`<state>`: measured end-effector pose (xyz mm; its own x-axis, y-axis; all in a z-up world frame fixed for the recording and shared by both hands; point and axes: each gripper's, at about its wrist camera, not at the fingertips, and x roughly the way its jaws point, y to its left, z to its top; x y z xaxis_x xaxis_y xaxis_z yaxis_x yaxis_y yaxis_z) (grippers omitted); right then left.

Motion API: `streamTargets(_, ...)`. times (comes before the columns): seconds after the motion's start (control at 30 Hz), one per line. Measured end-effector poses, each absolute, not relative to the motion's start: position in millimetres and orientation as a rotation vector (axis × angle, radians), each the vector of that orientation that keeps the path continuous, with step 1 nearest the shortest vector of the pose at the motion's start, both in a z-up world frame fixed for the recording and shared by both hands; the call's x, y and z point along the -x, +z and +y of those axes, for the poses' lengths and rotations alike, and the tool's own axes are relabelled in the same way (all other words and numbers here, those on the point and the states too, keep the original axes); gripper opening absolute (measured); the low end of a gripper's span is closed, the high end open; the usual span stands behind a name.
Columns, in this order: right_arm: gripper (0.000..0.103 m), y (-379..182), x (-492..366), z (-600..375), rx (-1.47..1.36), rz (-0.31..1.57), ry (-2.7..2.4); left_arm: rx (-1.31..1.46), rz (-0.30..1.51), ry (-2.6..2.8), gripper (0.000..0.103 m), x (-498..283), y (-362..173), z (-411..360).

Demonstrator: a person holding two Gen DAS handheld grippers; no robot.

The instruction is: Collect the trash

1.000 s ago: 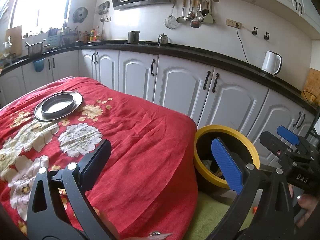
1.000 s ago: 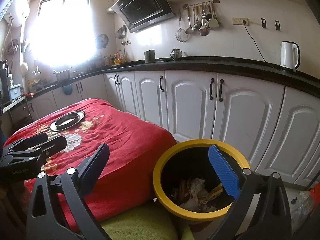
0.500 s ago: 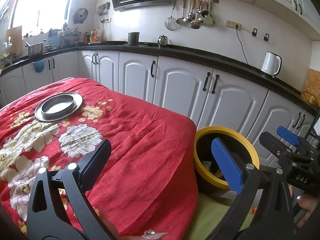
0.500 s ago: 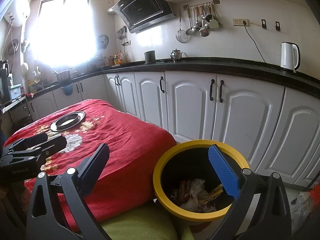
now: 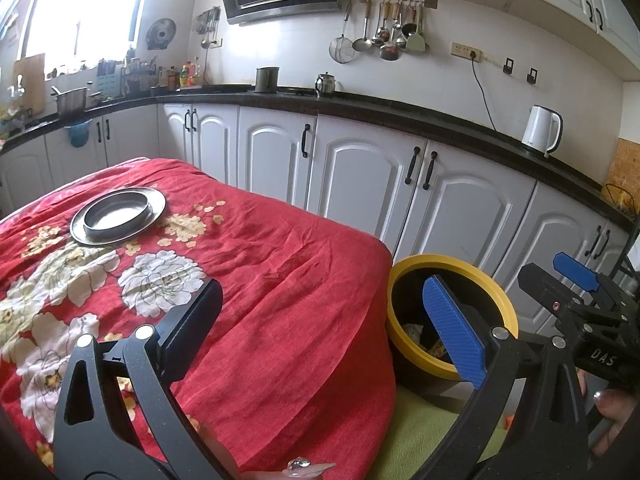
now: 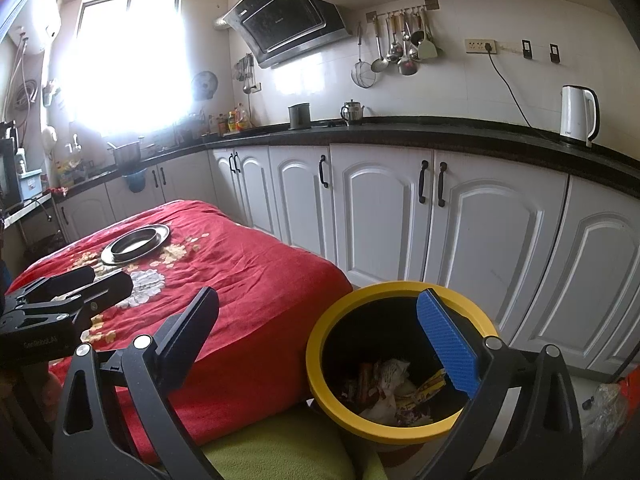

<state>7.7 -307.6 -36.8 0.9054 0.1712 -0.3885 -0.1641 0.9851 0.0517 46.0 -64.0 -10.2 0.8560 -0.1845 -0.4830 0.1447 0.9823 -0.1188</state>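
A black bin with a yellow rim [image 6: 320, 364] stands on the floor right of the table; it holds crumpled wrappers and paper [image 6: 394, 390]. It also shows in the left wrist view [image 5: 404, 340]. My right gripper [image 6: 320, 332] is open and empty, held over the bin's near left side. My left gripper [image 5: 324, 324] is open and empty above the table's right corner. Each gripper shows in the other's view, the left one [image 6: 72, 292] over the cloth, the right one [image 5: 568, 280] beyond the bin.
The table has a red flowered cloth [image 5: 260, 264] with a steel plate and bowl [image 5: 118, 216] at its far left. White cabinets [image 6: 384, 208] and a black counter with a kettle [image 6: 578, 116] run behind. A green cushion [image 6: 280, 448] lies below.
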Motion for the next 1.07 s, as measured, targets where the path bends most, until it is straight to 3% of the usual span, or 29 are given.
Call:
streamTargets(0.77, 0.097, -24, -12, -313, -0.011, 0.369, 0.134, 0.116, 0.505, -0.133, 0.092, -49, -3, -47)
streamTargets(1.07, 0.097, 0, -38, -267, -0.025, 0.364, 0.287, 0.179, 0.447, 0.179, 0.092, -25, 13, 66)
